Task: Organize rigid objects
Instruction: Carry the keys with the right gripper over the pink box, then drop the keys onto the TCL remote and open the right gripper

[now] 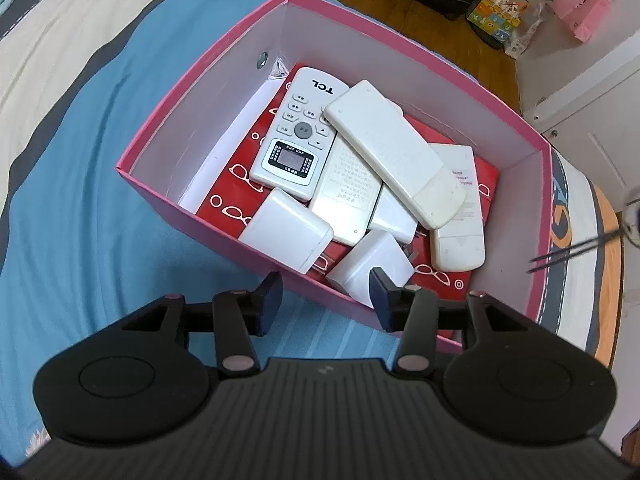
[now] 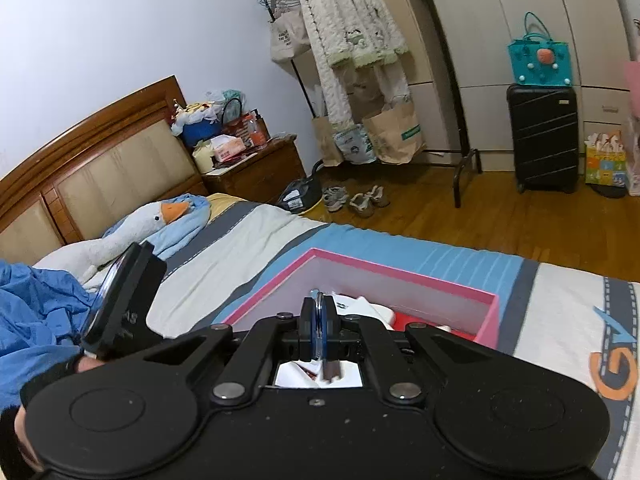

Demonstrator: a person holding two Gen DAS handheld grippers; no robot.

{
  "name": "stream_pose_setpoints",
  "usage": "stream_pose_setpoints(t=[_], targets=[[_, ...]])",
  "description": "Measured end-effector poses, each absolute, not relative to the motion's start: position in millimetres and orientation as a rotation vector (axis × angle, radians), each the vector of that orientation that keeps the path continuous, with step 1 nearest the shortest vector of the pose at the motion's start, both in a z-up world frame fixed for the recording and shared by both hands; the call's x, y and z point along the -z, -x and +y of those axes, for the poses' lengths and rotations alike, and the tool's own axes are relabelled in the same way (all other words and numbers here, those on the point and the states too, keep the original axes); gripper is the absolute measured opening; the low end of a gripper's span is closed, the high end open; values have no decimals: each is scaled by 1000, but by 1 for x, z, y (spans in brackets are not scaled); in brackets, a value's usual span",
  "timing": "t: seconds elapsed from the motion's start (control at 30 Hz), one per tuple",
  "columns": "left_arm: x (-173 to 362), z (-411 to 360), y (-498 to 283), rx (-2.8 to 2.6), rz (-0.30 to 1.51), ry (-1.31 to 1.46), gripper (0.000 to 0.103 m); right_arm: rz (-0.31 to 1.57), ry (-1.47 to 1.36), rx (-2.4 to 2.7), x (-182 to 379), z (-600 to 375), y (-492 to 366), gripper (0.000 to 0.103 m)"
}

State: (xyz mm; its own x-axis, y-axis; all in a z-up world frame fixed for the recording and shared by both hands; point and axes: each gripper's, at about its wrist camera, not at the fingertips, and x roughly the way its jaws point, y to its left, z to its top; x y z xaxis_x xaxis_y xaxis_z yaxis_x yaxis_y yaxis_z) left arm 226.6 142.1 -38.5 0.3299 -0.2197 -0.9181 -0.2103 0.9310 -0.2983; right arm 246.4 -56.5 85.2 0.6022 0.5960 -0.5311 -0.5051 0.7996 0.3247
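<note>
- White remote [image 1: 298, 132] lettered "TCL" lies face up in the pink cardboard box [image 1: 224, 56], among smooth white remotes and blocky chargers [image 1: 286, 234] on a red liner printed with glasses
- Left gripper [image 1: 324, 300] straddles the near box wall, fingers apart, clamped on nothing
- Right gripper [image 2: 319, 330] fingers pressed together; a thin blue-rimmed disc sits between them, what it is I cannot tell
- Box sits on a striped bedspread [image 2: 280, 232], open bed all around

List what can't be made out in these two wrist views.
- Left wrist: dark thin prongs at the right edge are blurred and cut off, so they can't be identified.
- Left wrist: lower remotes are partly covered by the top remote.
- Right wrist: thin blue-edged sliver between the pads of the shut right gripper is seen edge-on and can't be identified.
- Right wrist: contents of the pink box are mostly hidden behind the gripper.
</note>
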Motion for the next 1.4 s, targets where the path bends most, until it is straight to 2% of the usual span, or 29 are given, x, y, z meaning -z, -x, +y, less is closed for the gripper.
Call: stream_pose_setpoints(t=[0.27,0.67,0.9,1.1,1.13,1.2,1.4], targets=[[38,144,-225,21,1228,402,46,727,-137,-692,-69,-18,-279,4],[38,145,-220,22,1211,407,46,970,-202,-714,-20,40,-336,4],[37,143,-218,23,1202,395,46,1005,-149,-661,-1,50,-349,5],[37,143,-218,23,1201,397,46,976,-112,-610,-9,41,-349,14],[37,144,-218,23,1200,396,46,970,-117,-604,-13,37,-348,26],[37,143,-217,20,1199,395,46,935,-162,-598,-22,25,-346,43],[35,141,-216,13,1196,384,46,881,-150,-537,-48,-18,-329,44]])
